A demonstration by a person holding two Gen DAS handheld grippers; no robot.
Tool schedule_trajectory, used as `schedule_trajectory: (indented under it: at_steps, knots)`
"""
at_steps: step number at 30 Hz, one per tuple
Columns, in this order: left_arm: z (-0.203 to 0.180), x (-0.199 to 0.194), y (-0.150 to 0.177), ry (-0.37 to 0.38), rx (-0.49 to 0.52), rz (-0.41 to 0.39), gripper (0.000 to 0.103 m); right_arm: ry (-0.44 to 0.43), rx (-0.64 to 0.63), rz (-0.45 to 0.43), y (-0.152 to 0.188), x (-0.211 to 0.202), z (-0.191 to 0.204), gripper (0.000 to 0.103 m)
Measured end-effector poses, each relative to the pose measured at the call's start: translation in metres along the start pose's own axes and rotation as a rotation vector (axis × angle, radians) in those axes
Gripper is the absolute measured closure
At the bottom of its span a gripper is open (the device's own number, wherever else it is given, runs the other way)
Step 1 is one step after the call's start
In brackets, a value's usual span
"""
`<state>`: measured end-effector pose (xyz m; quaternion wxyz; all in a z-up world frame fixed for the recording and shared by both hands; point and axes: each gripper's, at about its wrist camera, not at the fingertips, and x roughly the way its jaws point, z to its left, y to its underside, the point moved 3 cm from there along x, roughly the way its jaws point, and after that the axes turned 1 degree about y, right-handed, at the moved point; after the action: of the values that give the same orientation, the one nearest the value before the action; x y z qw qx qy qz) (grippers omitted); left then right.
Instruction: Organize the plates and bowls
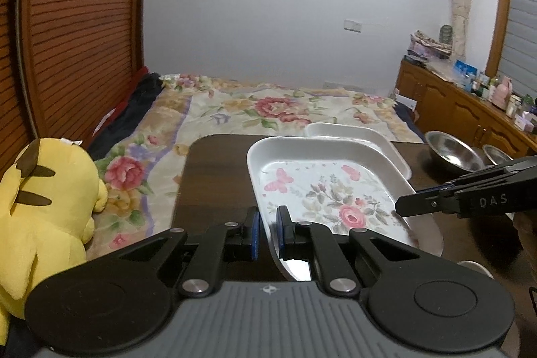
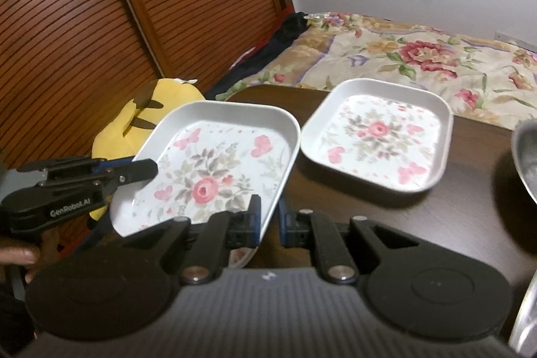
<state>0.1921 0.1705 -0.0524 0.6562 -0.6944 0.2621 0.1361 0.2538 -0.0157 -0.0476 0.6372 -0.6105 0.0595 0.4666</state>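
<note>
Both hand-held grippers pinch the same square white plate with a pink rose and butterfly print (image 2: 214, 170): the left hand-held gripper (image 1: 267, 225) is clamped on its near-left rim, and the right hand-held gripper (image 2: 268, 217) is clamped on its near-right rim. The plate appears tilted and lifted clear of the dark brown wooden surface (image 2: 436, 217), with nothing under it but those two thin edge grips.

Just beyond the held plate, on the surface, rests a second square white floral plate (image 2: 376, 136), the likely place for stacking. To the right of the held plate stand shiny round metal bowls (image 1: 453, 153), one larger and one smaller.

The main risk, as I judge it, is slip. The glossy rim is narrow, so if the two hands drift apart or twist unevenly, one pad could lose the edge and the plate would swing down from the other grip. Coming in too low toward the resting plate could knock rim against rim and shove it toward the flowered bed (image 1: 268, 109) behind the surface. Releasing one side early would drop a corner hard onto the plate below. A yellow plush toy (image 1: 43, 210) sits left of the held plate, off the surface and out of the way.
</note>
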Motion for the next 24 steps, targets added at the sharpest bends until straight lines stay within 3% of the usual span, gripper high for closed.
schedule_trajectory:
  at_steps: [15,24]
  knots:
    - [-0.056,-0.027,0.013,0.052,0.048,0.007,0.091,0.022,0.011,-0.049,0.033,-0.063,-0.024,0.091]
    - [-0.072,-0.036,0.02,0.069,0.074,0.01,0.091,0.024,0.025,-0.055,0.049,-0.081,-0.034,0.091]
